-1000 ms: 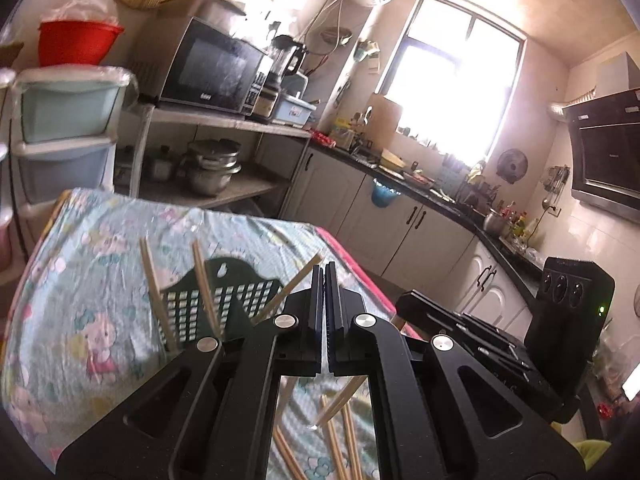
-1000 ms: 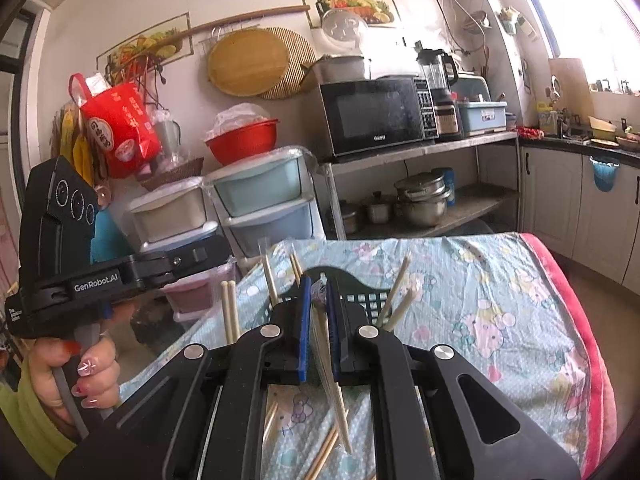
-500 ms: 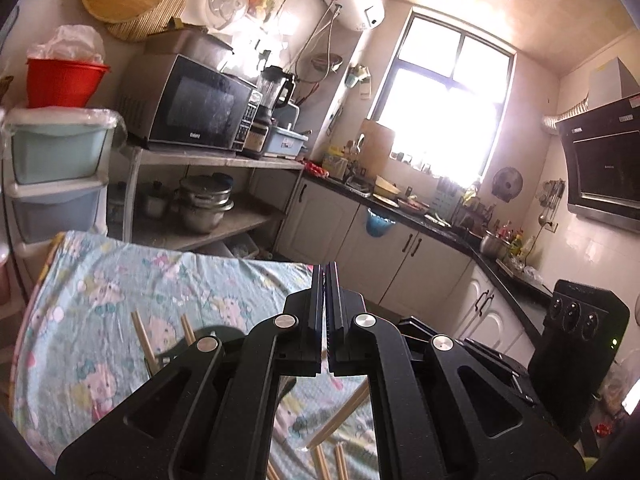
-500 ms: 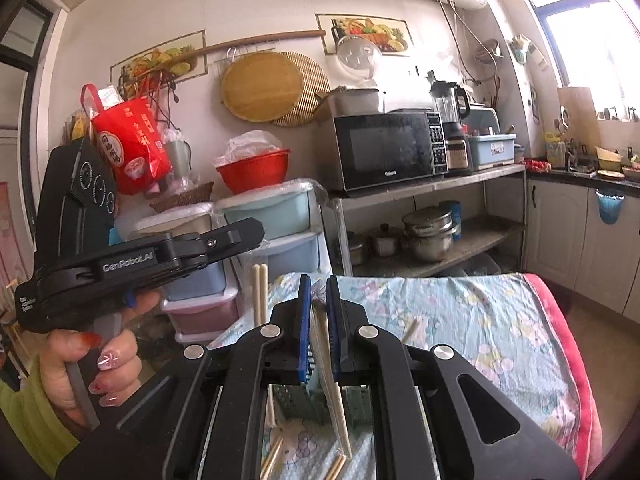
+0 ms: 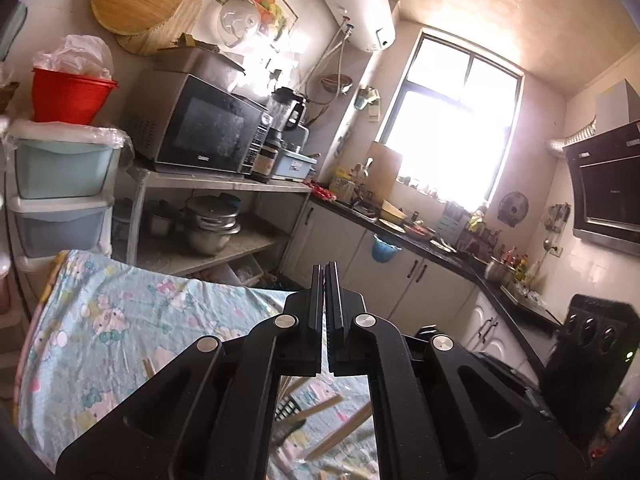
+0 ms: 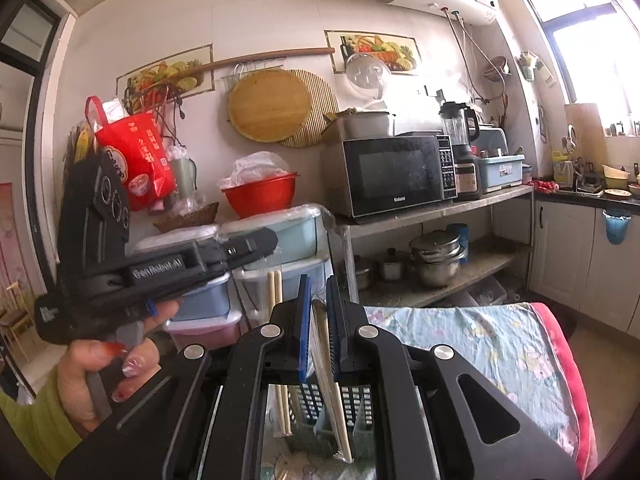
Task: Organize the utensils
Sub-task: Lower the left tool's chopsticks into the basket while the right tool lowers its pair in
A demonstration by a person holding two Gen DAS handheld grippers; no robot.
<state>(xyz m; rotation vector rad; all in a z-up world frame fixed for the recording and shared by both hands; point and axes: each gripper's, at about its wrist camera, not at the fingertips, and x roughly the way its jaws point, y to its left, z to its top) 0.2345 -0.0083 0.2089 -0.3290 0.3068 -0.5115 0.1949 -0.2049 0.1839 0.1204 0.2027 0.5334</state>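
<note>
Kitchen walls, a black microwave (image 6: 394, 176) on a steel shelf and stacked translucent drawers (image 6: 280, 248) form the background, and the surface is covered by a pale blue cartoon-print cloth (image 5: 120, 320) edged in red.

A dark green plastic utensil basket (image 6: 320, 420) with a perforated grid wall is seen standing on the cloth below the right claw (image 6: 319, 328). The right claw, with blue-lined pads, is clamped on a pair of pale wooden chopsticks (image 6: 328, 368), wrapped in what looks like clear film, whose lower ends hang over the basket; whether they reach inside cannot be told. Two more chopsticks (image 6: 276, 344) are seen held upright in the left claw (image 6: 272, 246), which is closed on their tops; their lower ends hang just beside the basket.

From the left wrist view, the left claw (image 5: 325, 320) is shown with its flat black pads nearly together. Below it, loose wooden chopsticks (image 5: 320, 406) are seen lying slantwise on the cloth beside a corner of the basket (image 5: 290, 408).
</note>
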